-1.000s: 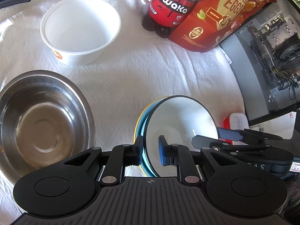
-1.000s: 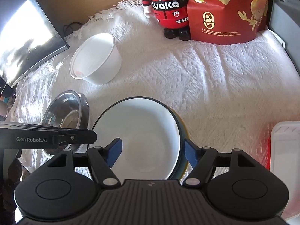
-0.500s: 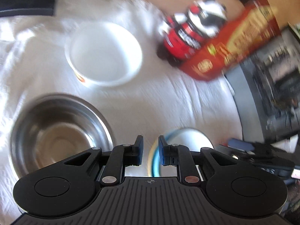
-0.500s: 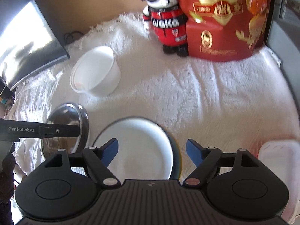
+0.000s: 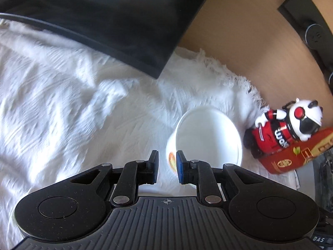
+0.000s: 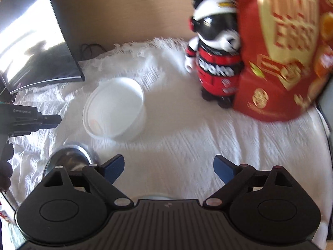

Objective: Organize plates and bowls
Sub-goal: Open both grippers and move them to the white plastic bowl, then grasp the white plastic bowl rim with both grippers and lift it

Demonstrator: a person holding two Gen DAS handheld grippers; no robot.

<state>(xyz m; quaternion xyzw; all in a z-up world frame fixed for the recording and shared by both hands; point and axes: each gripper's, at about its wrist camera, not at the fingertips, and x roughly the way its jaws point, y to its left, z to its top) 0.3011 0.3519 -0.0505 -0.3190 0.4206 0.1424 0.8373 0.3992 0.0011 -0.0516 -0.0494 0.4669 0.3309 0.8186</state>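
On white cloth [image 6: 187,137], white bowl [image 6: 114,108], steel bowl [image 6: 70,158]

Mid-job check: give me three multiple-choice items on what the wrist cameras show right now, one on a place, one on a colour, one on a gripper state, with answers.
1. In the right wrist view, the white bowl lies:
A. left of the panda figure
B. behind the red snack bag
C. on the monitor

2. The cloth is:
A. blue
B. white
C. red

3. The right gripper is:
A. clamped on a bowl
B. holding the bag
C. open and empty

Answers:
1 A, bowl sits left of the figure.
2 B, cloth shows white in both views.
3 C, wide gap, only cloth between the fingers.
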